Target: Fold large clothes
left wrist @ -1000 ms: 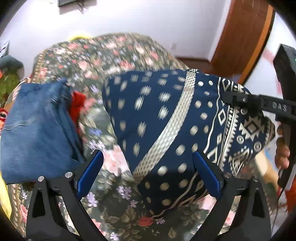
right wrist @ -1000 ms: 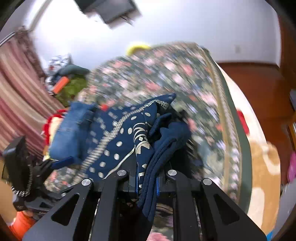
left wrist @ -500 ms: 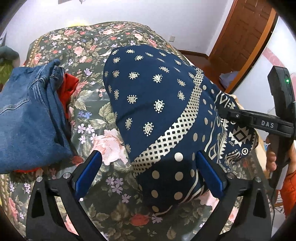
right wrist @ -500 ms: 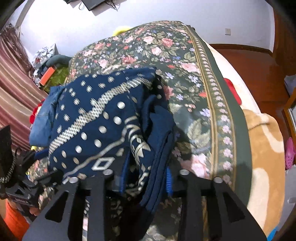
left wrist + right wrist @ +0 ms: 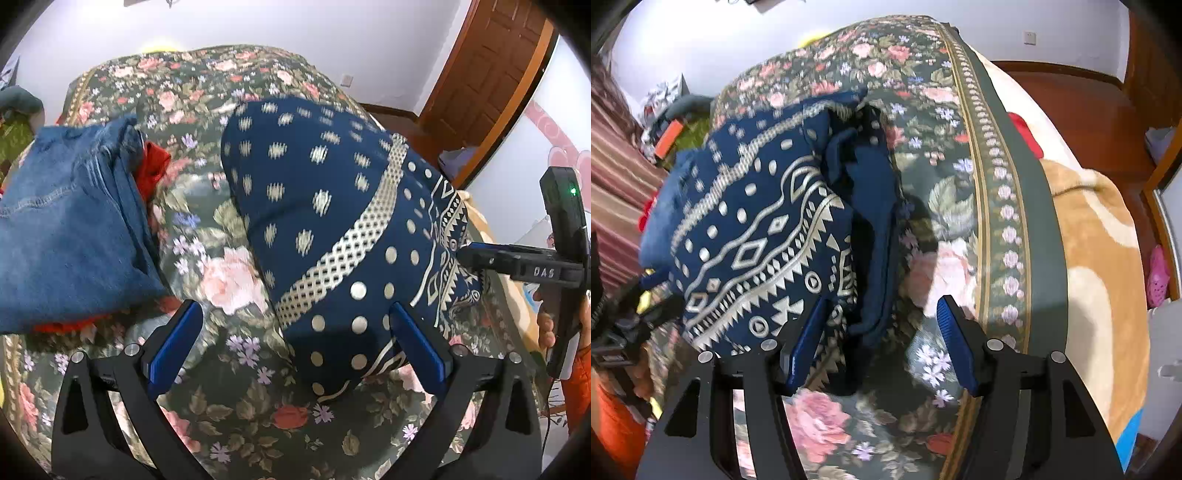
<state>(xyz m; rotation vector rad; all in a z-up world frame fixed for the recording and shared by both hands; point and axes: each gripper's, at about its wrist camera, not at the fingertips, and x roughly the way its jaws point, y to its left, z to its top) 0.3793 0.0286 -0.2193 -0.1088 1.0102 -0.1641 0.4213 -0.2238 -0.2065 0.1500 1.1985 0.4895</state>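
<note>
My right tool stands with its blue pads well apart; its jaws have just been opening, and the dark plain fold of the navy patterned garment that lies between them hangs loose, touched by neither pad as far as I can see. The left pad sits over the garment's zigzag border and the right pad over the bare floral bedspread.

My left tool is wide open and holds nothing. Its pads straddle the near corner of the same garment, which lies folded into a thick bundle on the bedspread, dotted side up with a pale lattice band crossing it. The cloth's near tip reaches just between my left tool's fingers but does not touch them.

From the left wrist view, my right tool shows at the garment's far right edge, its black body held in my right hand with an orange sleeve below it.

To the left of the garment, apart from it, a folded pair of blue jeans rests on the bed with a red cloth showing beneath and behind it.

Past the bedspread's bordered edge lies a tan blanket, and beyond that a wooden floor and a brown door.
</note>
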